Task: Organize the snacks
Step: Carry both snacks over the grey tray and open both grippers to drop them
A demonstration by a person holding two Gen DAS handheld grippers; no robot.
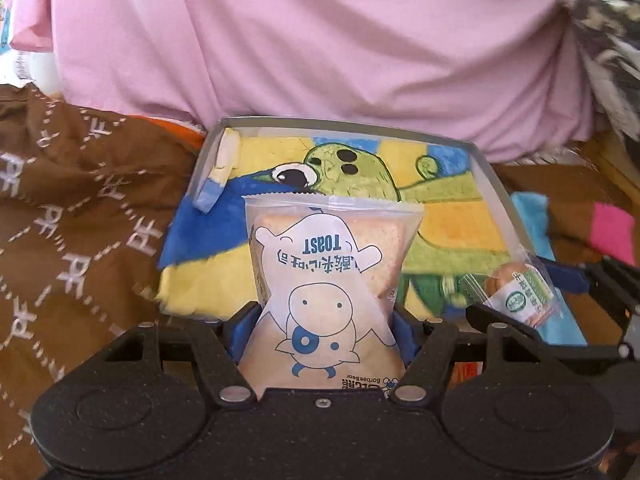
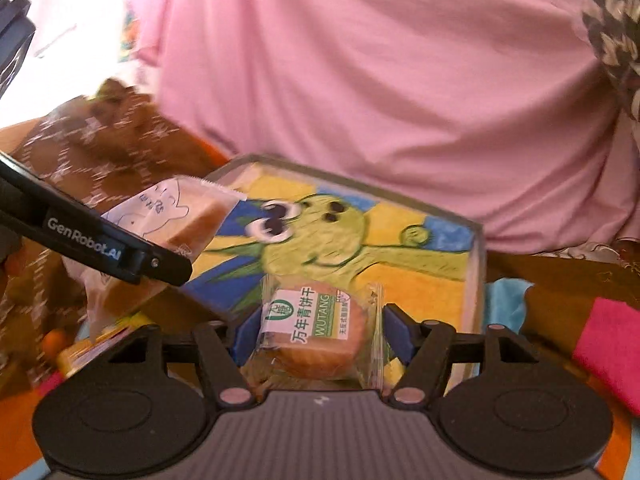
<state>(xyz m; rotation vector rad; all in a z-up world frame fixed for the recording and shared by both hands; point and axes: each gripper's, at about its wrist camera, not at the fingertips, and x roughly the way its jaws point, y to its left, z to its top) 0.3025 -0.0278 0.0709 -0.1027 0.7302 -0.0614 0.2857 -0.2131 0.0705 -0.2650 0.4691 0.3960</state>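
Observation:
My left gripper (image 1: pixel 325 330) is shut on a clear toast packet (image 1: pixel 332 280) printed with a cartoon cow and the word TOAST, held over the near edge of a grey-rimmed tray (image 1: pixel 340 121) lined with a green cartoon picture. My right gripper (image 2: pixel 320 330) is shut on a wrapped round biscuit (image 2: pixel 320 328) with a green and white WUTANG label, also above the tray's (image 2: pixel 478 248) near edge. The biscuit (image 1: pixel 520 292) shows at the right of the left wrist view. In the right wrist view the toast packet (image 2: pixel 176 216) and the left gripper's finger (image 2: pixel 120 252) appear at the left.
A large pink cloth (image 1: pixel 320 40) rises behind the tray. Brown patterned fabric (image 1: pixel 72 220) covers the surface at the left. Pink (image 2: pixel 608 340) and light blue (image 2: pixel 506 300) cloths lie to the tray's right. Orange and yellow snack packets (image 2: pixel 80 350) sit low at the left.

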